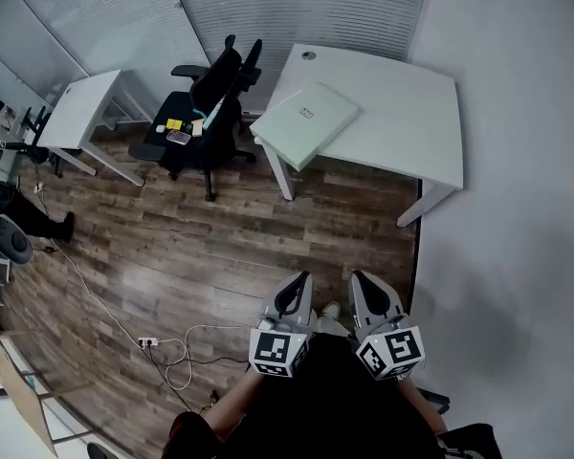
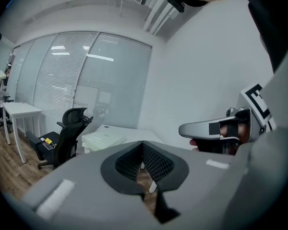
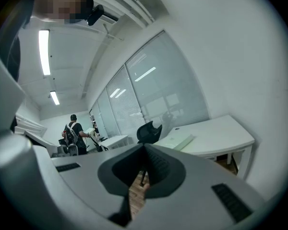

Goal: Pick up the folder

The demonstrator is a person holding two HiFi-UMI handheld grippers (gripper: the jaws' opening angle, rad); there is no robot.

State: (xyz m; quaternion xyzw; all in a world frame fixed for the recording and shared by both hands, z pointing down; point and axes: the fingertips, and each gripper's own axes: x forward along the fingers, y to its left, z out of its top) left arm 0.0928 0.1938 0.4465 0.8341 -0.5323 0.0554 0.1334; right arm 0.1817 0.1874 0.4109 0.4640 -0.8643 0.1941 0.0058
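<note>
Holding both grippers side by side close to the body, roughly level, aimed at the far desk (image 1: 402, 103). Left gripper (image 1: 294, 295): jaws together, empty. Right gripper (image 1: 367, 296): likewise closed, empty. Folder (image 1: 311, 115) lies flat on the desk's left corner, well apart.

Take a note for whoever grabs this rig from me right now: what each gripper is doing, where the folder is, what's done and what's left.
Left gripper: jaws shut, nothing between them, held low in front of the body.
Right gripper: jaws shut, empty, beside the left one.
Folder: pale green, lying flat on the white desk, at the corner nearest the black office chair. It is across the wood floor from the grippers and untouched.
Done: nothing of the pick-up yet.
Left: walk up to the desk, open a gripper, grip the folder, probably at an edge by that corner, and lift.
</note>
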